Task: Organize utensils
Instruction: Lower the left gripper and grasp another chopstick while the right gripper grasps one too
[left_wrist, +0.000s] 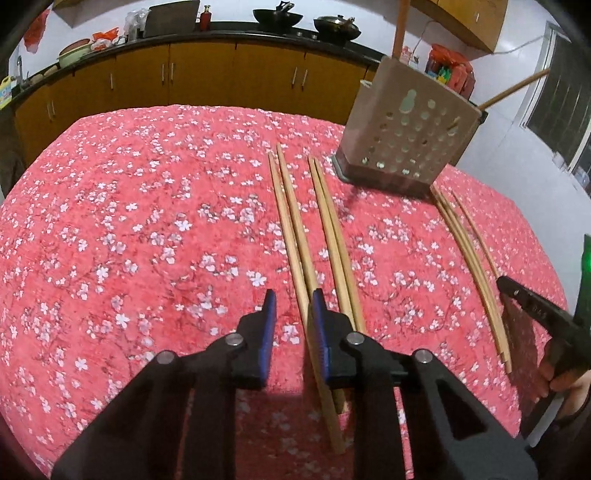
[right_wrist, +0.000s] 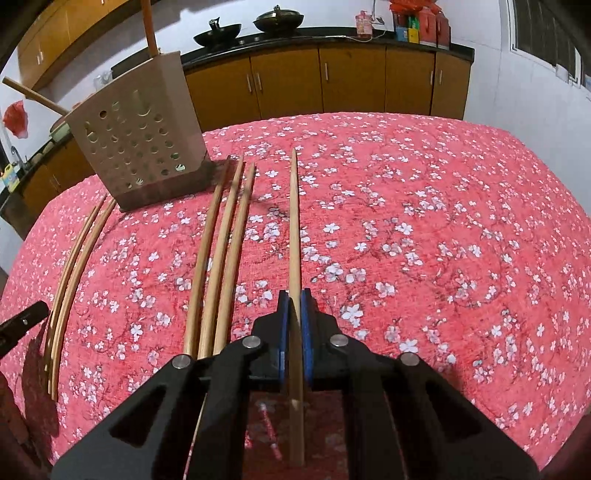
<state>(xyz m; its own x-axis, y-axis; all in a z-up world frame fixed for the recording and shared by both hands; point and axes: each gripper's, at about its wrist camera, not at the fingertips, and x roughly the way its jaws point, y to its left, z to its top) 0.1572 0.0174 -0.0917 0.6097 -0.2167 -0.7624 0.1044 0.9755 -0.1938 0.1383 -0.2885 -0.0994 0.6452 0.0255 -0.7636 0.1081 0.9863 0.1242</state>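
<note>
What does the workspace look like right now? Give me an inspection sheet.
Surface: table under a red cloth with white blossoms.
Job's things: perforated beige utensil holder standing at the far edge, wooden handles sticking out; loose wooden chopsticks lying on the cloth in groups.
Clutter: nothing seen on the table.
Grippers: right gripper shut on one wooden chopstick; left gripper open, one of four wooden chopsticks between its fingers, pads not pressing.
Cables: white cord on the back counter.
Surroundings: orange kitchen cabinets, two dark woks on the counter.

Wooden cabinets (right_wrist: 321, 81) – white wall (right_wrist: 491, 70) – barred window (left_wrist: 565, 110).
</note>
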